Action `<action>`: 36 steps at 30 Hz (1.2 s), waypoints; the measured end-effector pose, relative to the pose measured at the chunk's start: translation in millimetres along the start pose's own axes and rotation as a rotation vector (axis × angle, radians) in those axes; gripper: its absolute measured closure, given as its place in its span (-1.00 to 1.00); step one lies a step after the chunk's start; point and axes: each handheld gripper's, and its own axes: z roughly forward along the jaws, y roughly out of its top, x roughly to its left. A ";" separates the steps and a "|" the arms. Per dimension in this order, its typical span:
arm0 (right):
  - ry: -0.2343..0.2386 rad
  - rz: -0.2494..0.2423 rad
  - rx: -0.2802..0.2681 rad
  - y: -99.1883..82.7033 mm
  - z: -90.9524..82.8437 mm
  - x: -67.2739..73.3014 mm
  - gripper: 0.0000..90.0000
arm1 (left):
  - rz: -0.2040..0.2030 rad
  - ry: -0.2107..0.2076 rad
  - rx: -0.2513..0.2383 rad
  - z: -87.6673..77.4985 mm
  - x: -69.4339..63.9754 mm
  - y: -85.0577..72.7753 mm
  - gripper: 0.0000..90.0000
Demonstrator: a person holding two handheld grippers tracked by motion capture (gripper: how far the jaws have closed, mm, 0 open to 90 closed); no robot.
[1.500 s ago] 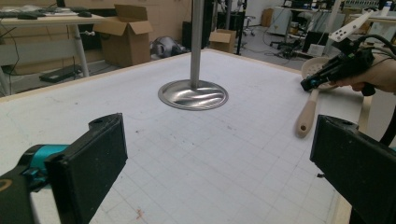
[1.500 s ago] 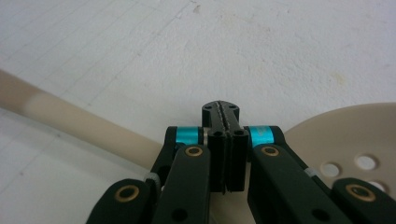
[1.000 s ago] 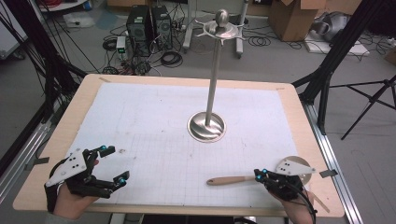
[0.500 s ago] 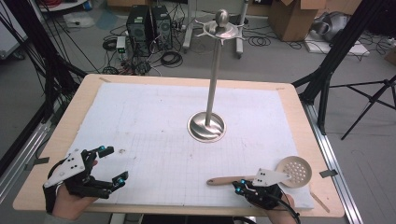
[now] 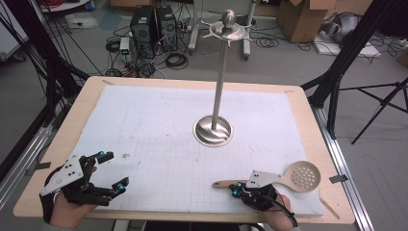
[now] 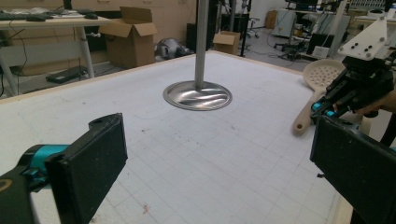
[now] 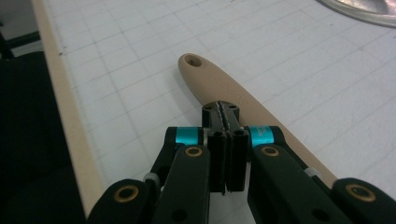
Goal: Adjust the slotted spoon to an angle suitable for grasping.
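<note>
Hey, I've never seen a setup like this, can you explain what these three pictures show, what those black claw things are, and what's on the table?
A person sits at a table holding a hand-operated two-jaw gripper in each hand. The high view looks down from above; the other two pictures come from cameras riding on each gripper. The left gripper has its jaws wide open with nothing between them. The right gripper has its jaws pressed together, just above the handle of a beige slotted spoon lying flat near the table's front right corner; it holds nothing. On the white gridded mat also stands a tall metal stand with a round base.
</note>
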 end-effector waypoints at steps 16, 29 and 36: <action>-0.047 0.032 0.011 25.4 27.7 -23.9 1.00 | -0.005 0.014 0.000 -5.6 0.5 -1.6 -0.91; -0.092 0.071 0.001 33.9 38.4 -46.0 1.00 | -0.004 0.014 0.001 -6.0 -0.2 -2.4 -0.91; -0.124 0.093 -0.002 37.3 42.6 -56.3 1.00 | -0.003 0.011 0.004 -5.0 -0.4 -2.9 -0.91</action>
